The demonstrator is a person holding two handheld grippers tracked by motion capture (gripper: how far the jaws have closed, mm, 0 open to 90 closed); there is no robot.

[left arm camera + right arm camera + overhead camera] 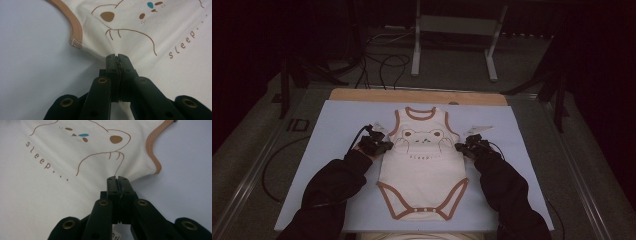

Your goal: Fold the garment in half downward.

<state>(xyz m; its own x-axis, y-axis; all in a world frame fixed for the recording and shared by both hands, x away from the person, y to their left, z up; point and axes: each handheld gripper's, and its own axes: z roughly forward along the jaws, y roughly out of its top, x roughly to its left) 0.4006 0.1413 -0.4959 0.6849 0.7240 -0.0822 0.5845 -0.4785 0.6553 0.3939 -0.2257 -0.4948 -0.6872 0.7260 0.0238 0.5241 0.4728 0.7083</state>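
Bodysuit [422, 165] flat on blue mat [337, 125]

The bodysuit [422, 175] lies on the mat [337, 125], a gripper at each side seam.

I'm working in what looks like a lab or recording studio: dark curtained walls, a grey frame stand [455, 37] on the floor beyond my grippers, loose cables [382, 62] trailing past the table's [337, 125] pale blue work mat.

One baby bodysuit [422, 172], one blue mat [337, 130], two tongs: left [384, 147], right [462, 148].
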